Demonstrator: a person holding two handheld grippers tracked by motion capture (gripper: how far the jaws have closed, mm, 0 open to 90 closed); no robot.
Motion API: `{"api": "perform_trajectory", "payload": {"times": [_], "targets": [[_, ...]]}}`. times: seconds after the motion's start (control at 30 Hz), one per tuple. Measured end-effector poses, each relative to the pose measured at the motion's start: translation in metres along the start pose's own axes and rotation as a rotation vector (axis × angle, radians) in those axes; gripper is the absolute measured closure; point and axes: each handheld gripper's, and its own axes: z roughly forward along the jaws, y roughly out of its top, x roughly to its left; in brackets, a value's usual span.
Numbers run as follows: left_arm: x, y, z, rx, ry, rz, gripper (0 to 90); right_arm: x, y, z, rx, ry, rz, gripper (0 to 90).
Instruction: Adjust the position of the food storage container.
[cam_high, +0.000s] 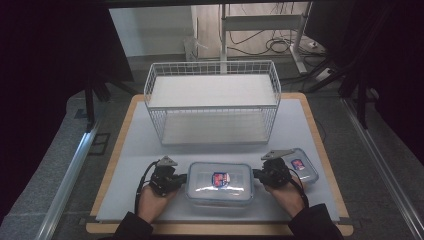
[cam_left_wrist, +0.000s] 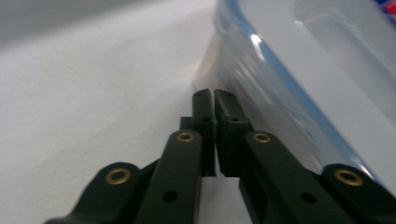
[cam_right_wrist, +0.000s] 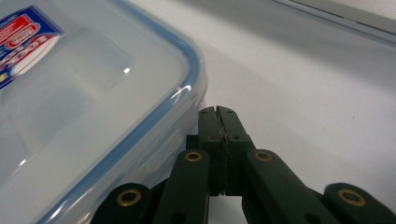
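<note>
Setting: lab-style recording bench, not a home or kitchen. Evidence, placed relative to the white wire basket (cam_high: 212, 102): it stands on a grey mat (cam_high: 300, 130) laid over a wooden board (cam_high: 312, 122), a purpose-made work surface. Black drapes (cam_high: 45, 45) hang left and right of the basket, screening the bench. Metal rails (cam_high: 70, 172) run along the floor on both sides. Behind the basket, a white metal stand (cam_high: 260, 22) with loose cables (cam_high: 277, 45) on bare floor.
</note>
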Motion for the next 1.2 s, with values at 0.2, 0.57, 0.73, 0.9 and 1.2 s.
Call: {"api": "perform_trajectory", "payload": {"times": [0.2, 0.57, 0.73, 0.9, 1.2], "targets": [[-0.017, -0.023, -0.02, 0.022, -0.001, 0.075, 89.1, 0.013, -0.021, -0.022, 0.013, 0.051, -0.026, 89.9], [-0.057, -0.046, -0.025, 0.067, -0.045, 0.159, 88.9, 0.048, -0.053, -0.033, 0.098, 0.146, -0.076, 88.6], [-0.062, -0.041, -0.016, 0.069, -0.056, 0.192, 88.3, 0.057, -0.05, -0.031, 0.088, 0.2, -0.097, 88.8], [-0.059, -0.036, -0.01, 0.066, -0.035, 0.216, 87.5, 0.05, -0.045, -0.026, 0.084, 0.192, -0.084, 88.9], [-0.048, -0.03, -0.014, 0.051, -0.034, 0.188, 84.3, 0.041, -0.034, -0.018, 0.067, 0.157, -0.099, 89.2]]}}
